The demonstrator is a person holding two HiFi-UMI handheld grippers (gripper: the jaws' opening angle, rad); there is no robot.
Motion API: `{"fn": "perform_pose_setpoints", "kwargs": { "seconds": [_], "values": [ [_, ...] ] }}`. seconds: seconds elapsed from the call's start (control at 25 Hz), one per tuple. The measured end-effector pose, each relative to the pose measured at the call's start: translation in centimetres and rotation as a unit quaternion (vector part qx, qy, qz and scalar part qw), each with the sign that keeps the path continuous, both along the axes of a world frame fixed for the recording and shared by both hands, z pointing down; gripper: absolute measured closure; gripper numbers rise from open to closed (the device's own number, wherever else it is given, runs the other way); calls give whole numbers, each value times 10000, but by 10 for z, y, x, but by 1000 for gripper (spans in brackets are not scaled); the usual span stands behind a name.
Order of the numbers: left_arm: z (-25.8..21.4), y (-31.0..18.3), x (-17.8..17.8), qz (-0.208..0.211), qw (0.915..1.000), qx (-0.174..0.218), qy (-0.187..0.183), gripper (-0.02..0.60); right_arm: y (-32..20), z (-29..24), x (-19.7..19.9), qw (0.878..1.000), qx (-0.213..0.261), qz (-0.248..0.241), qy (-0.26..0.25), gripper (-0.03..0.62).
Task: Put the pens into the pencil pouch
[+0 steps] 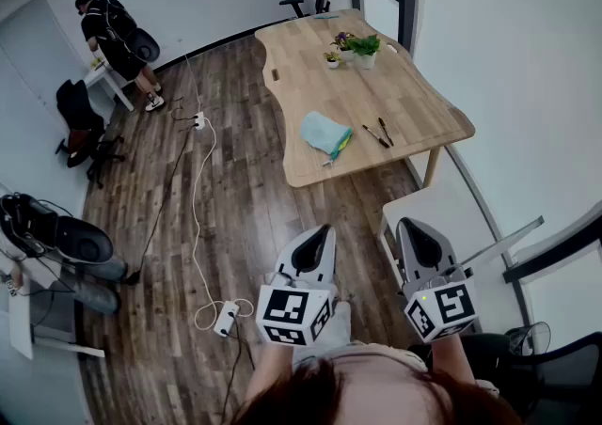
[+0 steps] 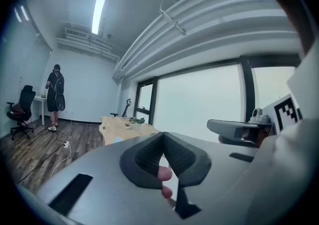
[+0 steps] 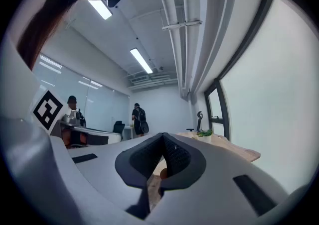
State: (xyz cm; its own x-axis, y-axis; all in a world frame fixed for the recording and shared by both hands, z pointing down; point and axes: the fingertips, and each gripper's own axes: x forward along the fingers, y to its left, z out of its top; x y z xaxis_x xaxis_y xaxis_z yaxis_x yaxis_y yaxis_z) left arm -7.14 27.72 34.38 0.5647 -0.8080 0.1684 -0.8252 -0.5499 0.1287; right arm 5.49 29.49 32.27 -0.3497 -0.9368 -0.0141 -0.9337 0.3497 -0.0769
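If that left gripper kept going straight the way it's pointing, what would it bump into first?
Probably the near end of the wooden table, about where the blue pouch lies. Between the left gripper and the table there is only air over the wooden floor, though depth is hard to judge.

Table [image 1: 310, 75] pale smooth wood; pouch [image 1: 324, 133] soft cloth; floor [image 1: 246, 218] dark wood

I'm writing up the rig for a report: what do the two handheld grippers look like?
Both match. The left gripper and right gripper each have a smooth light-grey shell tapering to two jaws lined with black ribbed pads. Each carries a white cube with black square markers: left cube, right cube.
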Motion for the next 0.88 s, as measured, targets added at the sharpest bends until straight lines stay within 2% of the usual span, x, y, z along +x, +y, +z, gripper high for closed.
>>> {"fn": "perform_pose_setpoints", "kwargs": {
  "seconds": [0.6, 0.88],
  "values": [
    [0, -41, 14, 313, 9995, 31, -71, 578, -34, 7, 3, 9996, -69, 258, 60, 594],
    [3, -69, 7, 457, 9989, -5, -90, 578, -65, 7, -6, 9994, -44, 326, -64, 594]
  ]
}}
